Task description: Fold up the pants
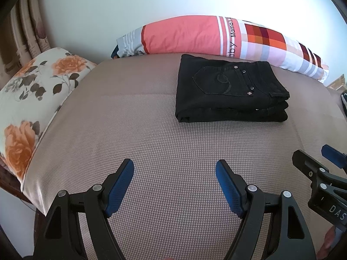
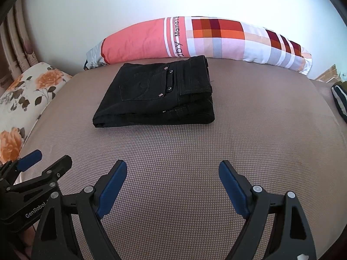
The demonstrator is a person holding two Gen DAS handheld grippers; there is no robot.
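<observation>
Black pants (image 1: pixel 229 91) lie folded into a compact stack on the beige bed surface (image 1: pixel 151 143), back pocket and rivets facing up. In the right wrist view the same pants (image 2: pixel 156 95) sit far from the fingers, near the long pillow. My left gripper (image 1: pixel 174 169) hovers open over bare fabric, well short of the pants, with nothing between its blue pads. My right gripper (image 2: pixel 172 170) is likewise open and holds nothing. Each gripper shows at the edge of the other's view: the right gripper (image 1: pixel 321 160) and the left gripper (image 2: pixel 41 160).
A long coral and plaid pillow (image 1: pixel 216 36) lies along the white wall behind the pants. A floral pillow (image 1: pixel 32 91) rests at the left edge of the bed. A dark striped item (image 2: pixel 339 99) sits at the far right. Curtains hang at the left.
</observation>
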